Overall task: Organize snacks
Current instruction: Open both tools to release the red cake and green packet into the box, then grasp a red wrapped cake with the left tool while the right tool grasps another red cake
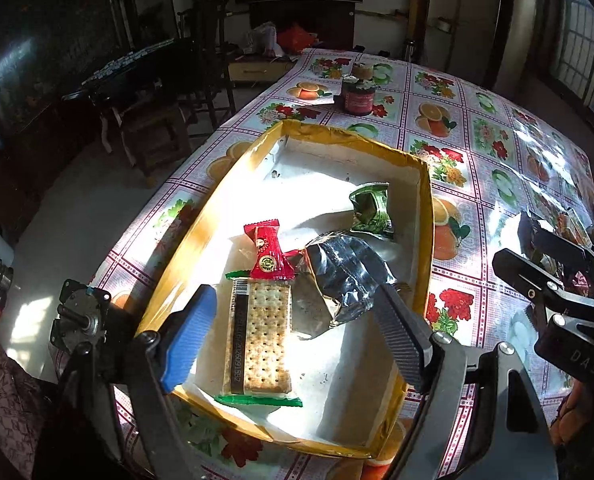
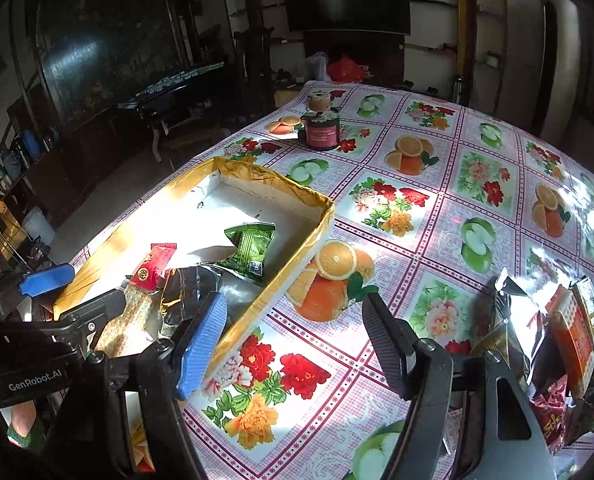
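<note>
A shallow box with a gold rim [image 1: 428,216] [image 2: 281,280] sits on the table. Inside lie a cracker pack [image 1: 259,336], a red wrapper [image 1: 268,254] [image 2: 153,268], a silver-black foil bag [image 1: 345,276] [image 2: 189,292] and a green packet [image 1: 371,212] [image 2: 249,250]. My left gripper [image 1: 293,332] is open and empty, hovering over the cracker pack. My right gripper [image 2: 293,340] is open and empty above the bare tablecloth right of the box. A pile of loose snacks [image 2: 557,340] lies at the table's right; it also shows in the left wrist view [image 1: 573,228].
A dark jar with a red label [image 1: 359,98] [image 2: 321,130] and a small cork-topped pot [image 2: 318,103] stand at the far end of the fruit-print tablecloth [image 2: 437,208]. Chairs and dark furniture [image 1: 149,128] stand left of the table.
</note>
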Tool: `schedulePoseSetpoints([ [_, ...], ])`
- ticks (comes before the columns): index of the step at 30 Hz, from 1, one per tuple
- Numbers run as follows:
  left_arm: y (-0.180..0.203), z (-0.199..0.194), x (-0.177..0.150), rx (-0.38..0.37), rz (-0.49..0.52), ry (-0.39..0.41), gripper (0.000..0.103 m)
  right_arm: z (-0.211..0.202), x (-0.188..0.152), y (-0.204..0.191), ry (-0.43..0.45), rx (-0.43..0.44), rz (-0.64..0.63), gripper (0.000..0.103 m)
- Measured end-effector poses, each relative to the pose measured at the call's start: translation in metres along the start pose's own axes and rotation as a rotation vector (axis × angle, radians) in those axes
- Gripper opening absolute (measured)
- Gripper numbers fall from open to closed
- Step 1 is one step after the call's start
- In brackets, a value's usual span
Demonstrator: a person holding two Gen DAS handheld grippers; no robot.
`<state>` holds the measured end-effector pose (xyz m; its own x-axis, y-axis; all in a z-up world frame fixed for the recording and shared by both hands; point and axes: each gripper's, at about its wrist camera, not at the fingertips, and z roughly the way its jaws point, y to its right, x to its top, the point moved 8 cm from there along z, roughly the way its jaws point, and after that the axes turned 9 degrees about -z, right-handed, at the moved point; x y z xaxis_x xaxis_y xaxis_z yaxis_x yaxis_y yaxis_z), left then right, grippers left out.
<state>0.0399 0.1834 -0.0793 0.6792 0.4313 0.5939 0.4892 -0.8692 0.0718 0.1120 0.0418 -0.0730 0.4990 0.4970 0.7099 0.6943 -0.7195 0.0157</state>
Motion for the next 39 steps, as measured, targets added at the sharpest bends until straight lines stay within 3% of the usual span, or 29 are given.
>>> schedulePoseSetpoints([
  [8, 0.050, -0.011, -0.019, -0.062, 0.078, -0.019, 0.085, -0.047, -0.057, 0.052, 0.004, -0.063, 0.104, 0.075],
  [20, 0.147, -0.001, -0.067, -0.166, 0.237, -0.131, 0.086, -0.101, -0.164, 0.140, -0.057, -0.199, 0.310, 0.075],
  [27, 0.201, 0.013, -0.079, -0.181, 0.338, -0.165, 0.086, -0.097, -0.168, 0.155, -0.060, -0.205, 0.324, 0.075],
  [32, 0.233, 0.026, -0.084, -0.192, 0.401, -0.190, 0.086, -0.080, -0.164, 0.178, -0.088, -0.201, 0.411, 0.075],
  [37, 0.254, 0.048, -0.086, -0.204, 0.418, -0.238, 0.086, -0.060, -0.160, 0.192, -0.119, -0.209, 0.433, 0.074],
  [39, 0.261, 0.054, -0.084, -0.205, 0.420, -0.246, 0.086, -0.059, -0.159, 0.194, -0.123, -0.229, 0.404, 0.067],
])
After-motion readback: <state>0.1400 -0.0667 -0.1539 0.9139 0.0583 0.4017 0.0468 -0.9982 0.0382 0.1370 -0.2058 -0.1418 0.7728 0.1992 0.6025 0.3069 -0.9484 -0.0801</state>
